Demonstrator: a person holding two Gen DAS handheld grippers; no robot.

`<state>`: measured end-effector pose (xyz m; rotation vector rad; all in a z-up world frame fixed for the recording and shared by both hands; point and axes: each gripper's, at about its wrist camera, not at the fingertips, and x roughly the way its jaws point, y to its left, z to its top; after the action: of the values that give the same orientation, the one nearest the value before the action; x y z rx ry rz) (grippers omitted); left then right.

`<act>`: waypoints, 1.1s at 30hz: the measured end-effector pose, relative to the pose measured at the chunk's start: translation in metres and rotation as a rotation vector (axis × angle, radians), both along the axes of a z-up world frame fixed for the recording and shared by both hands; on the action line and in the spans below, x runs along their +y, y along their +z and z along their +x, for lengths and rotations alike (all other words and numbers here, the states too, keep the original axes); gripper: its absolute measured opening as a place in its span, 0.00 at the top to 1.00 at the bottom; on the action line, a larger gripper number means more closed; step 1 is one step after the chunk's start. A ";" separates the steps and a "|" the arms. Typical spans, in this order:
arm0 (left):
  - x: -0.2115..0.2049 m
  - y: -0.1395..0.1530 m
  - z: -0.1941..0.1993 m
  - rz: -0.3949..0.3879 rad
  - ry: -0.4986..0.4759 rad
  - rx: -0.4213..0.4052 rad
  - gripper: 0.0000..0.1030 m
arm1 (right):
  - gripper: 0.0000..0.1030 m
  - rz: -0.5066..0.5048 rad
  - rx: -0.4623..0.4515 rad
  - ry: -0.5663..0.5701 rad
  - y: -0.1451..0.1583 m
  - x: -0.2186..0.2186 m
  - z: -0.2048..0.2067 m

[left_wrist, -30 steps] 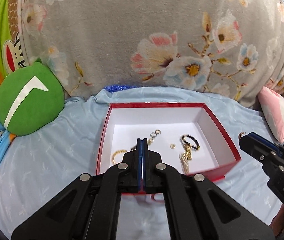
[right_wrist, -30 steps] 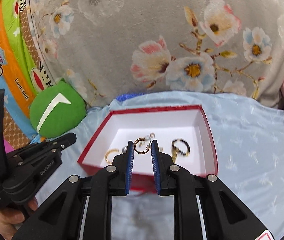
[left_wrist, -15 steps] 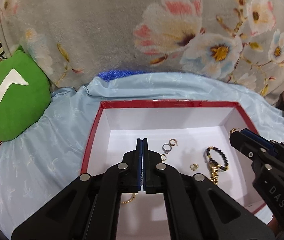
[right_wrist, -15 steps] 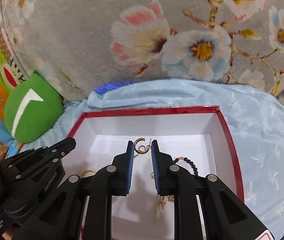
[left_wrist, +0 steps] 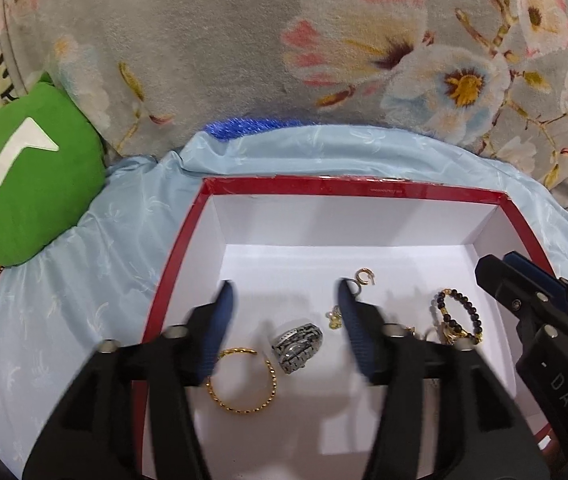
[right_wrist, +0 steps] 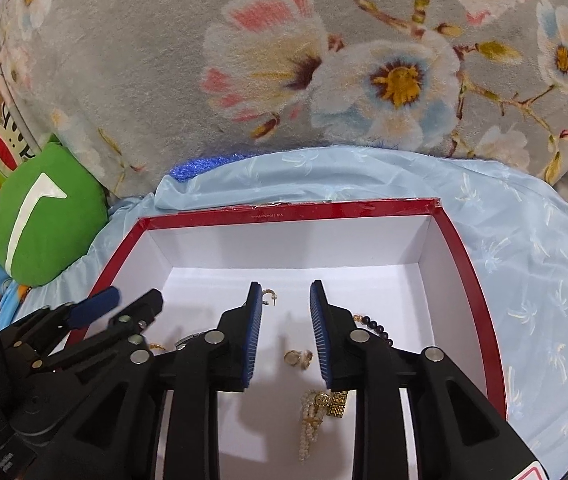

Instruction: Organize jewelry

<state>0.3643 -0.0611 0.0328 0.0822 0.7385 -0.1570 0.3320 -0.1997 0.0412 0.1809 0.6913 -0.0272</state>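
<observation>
Now both grippers have just been opening inside the red box (left_wrist: pixel 364 188), dropping pieces there. Left gripper (left_wrist: pixel 284 300) jaws wide, empty; silver ring (left_wrist: pixel 298 342) lies loose between them, gold bangle (left_wrist: pixel 242 380) below the left pad. Right gripper (right_wrist: pixel 286 300) part open, empty; gold hoop earring (right_wrist: pixel 270 295) just beside its left tip.

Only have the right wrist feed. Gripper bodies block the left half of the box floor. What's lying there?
Observer: A chunky silver ring, on the white floor of the box.
Operator: Left gripper on it?
Observer: No. The left gripper has just been opening; its jaws stand wide, and the ring shows between them with both pads clear of it.
Operator: Anything else there?
Observer: A twisted gold bangle, lying flat beside the ring.
</observation>
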 end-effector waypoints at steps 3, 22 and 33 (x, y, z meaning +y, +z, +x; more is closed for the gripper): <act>-0.002 0.003 -0.004 0.012 -0.008 -0.014 0.41 | 0.66 -0.004 -0.002 -0.002 0.001 0.002 -0.002; 0.025 0.009 -0.092 0.014 -0.012 -0.036 0.41 | 0.54 -0.002 -0.038 -0.031 0.011 0.009 -0.117; 0.051 0.008 -0.169 0.001 0.012 -0.040 0.29 | 0.46 0.026 -0.015 -0.070 0.003 0.014 -0.193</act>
<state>0.1957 -0.0103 0.0406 0.0815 0.6991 -0.1434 0.1392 -0.1858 0.0443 0.2301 0.6700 -0.0838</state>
